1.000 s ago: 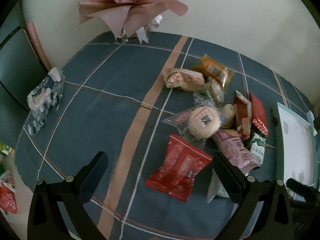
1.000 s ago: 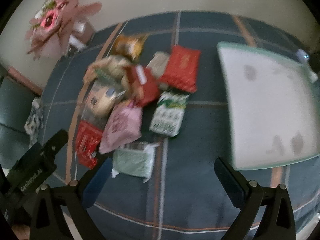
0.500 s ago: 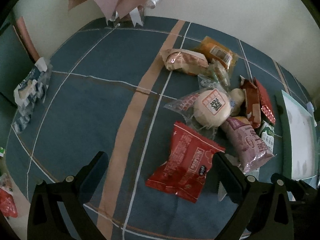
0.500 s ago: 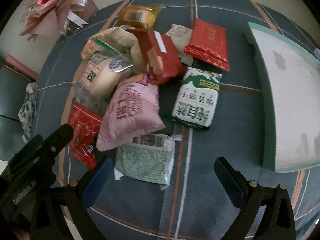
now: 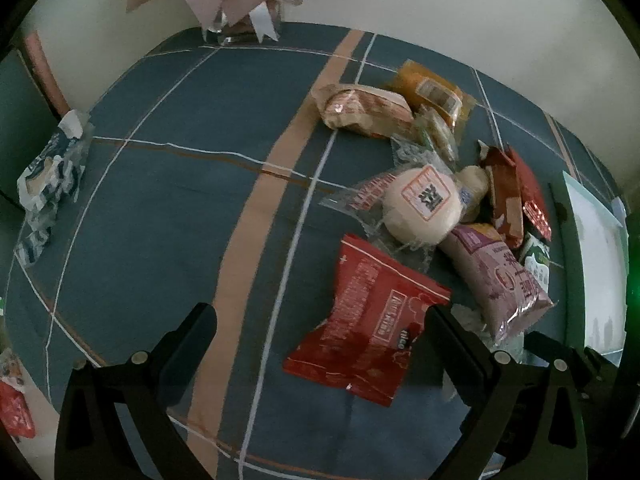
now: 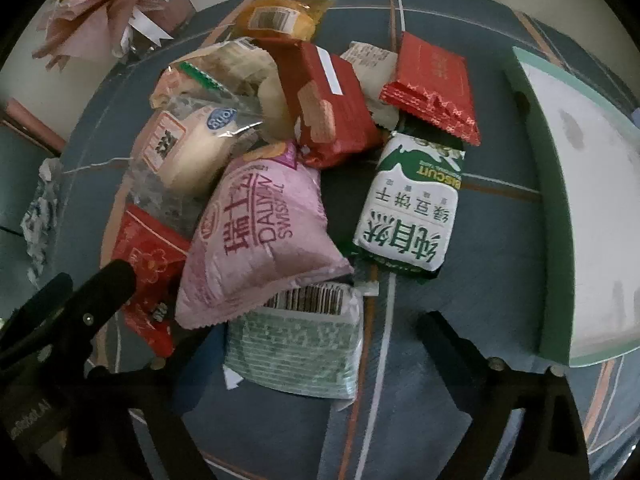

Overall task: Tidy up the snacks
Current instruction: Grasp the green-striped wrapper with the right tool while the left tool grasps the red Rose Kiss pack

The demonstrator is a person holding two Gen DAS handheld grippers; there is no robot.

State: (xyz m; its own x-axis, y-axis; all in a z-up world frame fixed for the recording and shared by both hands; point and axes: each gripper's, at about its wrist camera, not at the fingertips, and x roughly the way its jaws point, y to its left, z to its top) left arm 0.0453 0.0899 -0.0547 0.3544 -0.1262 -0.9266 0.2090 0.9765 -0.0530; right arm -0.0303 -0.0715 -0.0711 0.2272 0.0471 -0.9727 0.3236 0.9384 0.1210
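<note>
— What does your left camera show?
— My left gripper [image 5: 320, 332] is spread wide, holding nothing, over the bench [image 5: 180, 200]. A red packet [image 5: 368, 320] lies between its fingers, touching the right one; the snack pile [image 5: 440, 184] sits beyond.

— And your right?
— My right gripper [image 6: 316, 344] is also wide and empty, with a pale green packet [image 6: 296, 348] between its fingers. A pink bag [image 6: 256, 236] overlaps it. The tray [image 6: 556, 248] stands beside the pile.
</note>
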